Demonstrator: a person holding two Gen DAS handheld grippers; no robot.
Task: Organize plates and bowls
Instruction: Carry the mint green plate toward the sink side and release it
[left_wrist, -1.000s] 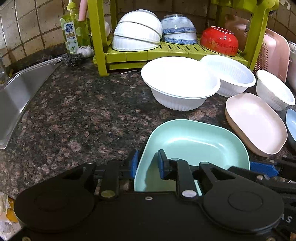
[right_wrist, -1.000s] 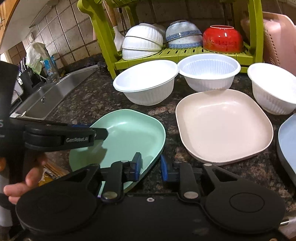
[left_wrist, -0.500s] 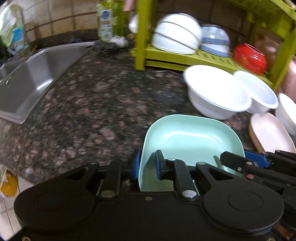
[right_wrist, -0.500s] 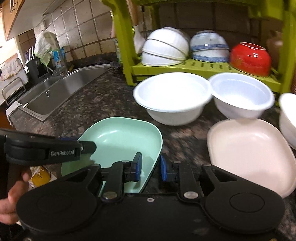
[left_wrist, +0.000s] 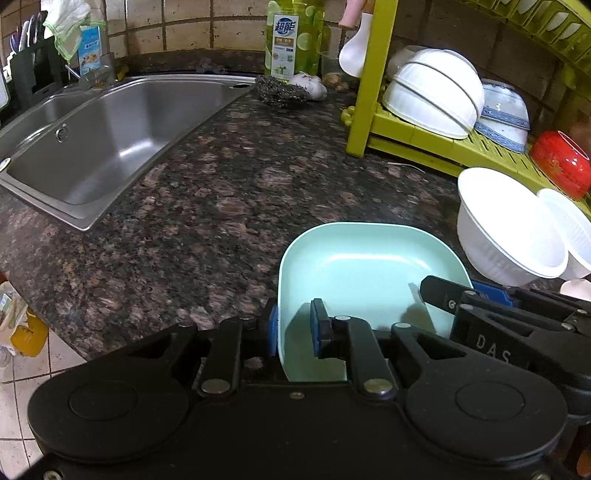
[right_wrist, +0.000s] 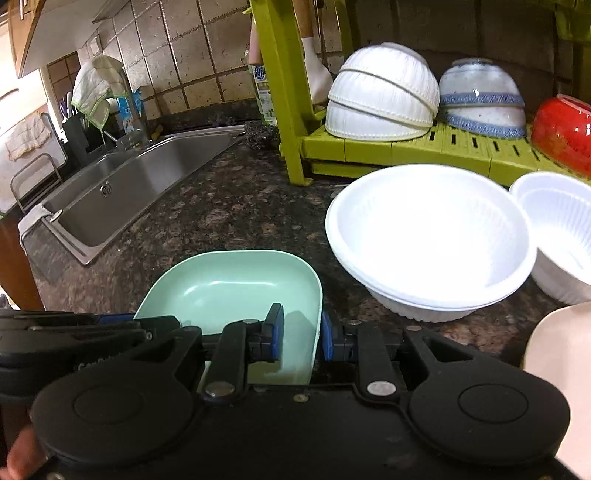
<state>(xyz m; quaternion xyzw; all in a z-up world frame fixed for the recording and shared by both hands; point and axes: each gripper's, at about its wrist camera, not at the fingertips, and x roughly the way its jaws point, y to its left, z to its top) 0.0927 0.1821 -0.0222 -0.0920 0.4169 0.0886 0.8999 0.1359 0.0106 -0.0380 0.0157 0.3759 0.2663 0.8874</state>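
Note:
A mint green square plate is held over the dark granite counter by both grippers. My left gripper is shut on the plate's left rim, one pad outside and one inside. My right gripper is shut on its right rim in the same way. A large white bowl stands just right of the plate, with a smaller white bowl beside it. A pink plate lies at the right edge. Whether the green plate touches the counter I cannot tell.
A green dish rack at the back holds upturned white bowls, blue-patterned bowls and a red bowl. A steel sink lies to the left, with a soap bottle and a scourer behind.
Both grippers have carried the green plate leftward, away from the pink plate and white bowls. Both views have swung left, bringing the sink into sight.

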